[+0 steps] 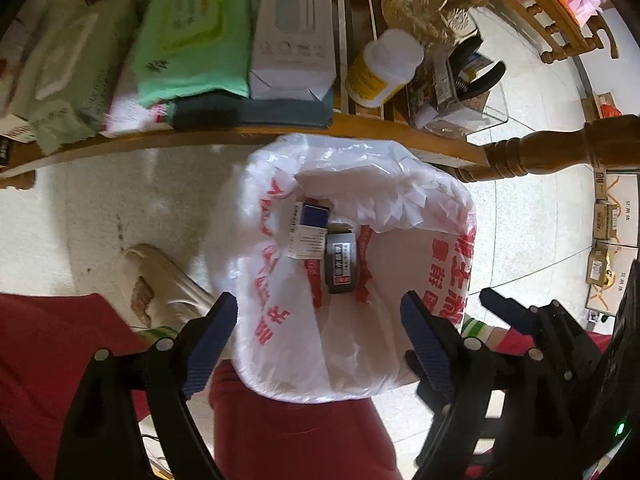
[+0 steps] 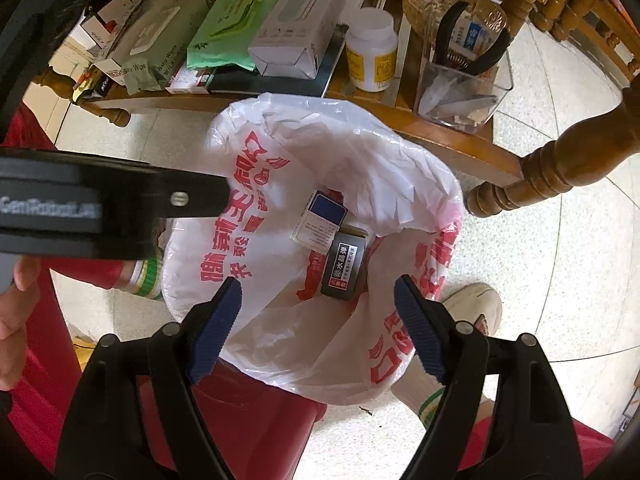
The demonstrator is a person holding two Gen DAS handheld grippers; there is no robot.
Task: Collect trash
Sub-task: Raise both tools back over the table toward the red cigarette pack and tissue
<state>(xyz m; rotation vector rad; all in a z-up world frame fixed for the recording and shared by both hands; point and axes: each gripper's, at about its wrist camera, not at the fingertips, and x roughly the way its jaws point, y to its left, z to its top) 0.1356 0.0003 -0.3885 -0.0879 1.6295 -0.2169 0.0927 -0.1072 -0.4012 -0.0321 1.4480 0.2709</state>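
Observation:
A bin lined with a white plastic bag with red print point(image 1: 400, 264) point(image 2: 248, 280) stands on the floor by a wooden table. Inside lie a blue-and-white small box point(image 1: 308, 232) point(image 2: 320, 220) and a dark grey box point(image 1: 342, 264) point(image 2: 344, 272), side by side. My left gripper point(image 1: 320, 328) is open and empty above the bin's near rim. My right gripper point(image 2: 318, 320) is open and empty above the bin too. The right gripper's body shows at the right of the left wrist view point(image 1: 540, 332); the left gripper's body crosses the left of the right wrist view point(image 2: 100, 204).
The low wooden table point(image 1: 240, 132) point(image 2: 440, 136) holds wipe packs point(image 1: 192, 36), a white carton point(image 1: 292, 28), a white bottle point(image 2: 370, 56) and a clear box with pliers point(image 2: 464, 92). A turned table leg point(image 2: 552, 176) is close right of the bin. Red trouser legs and shoes flank it.

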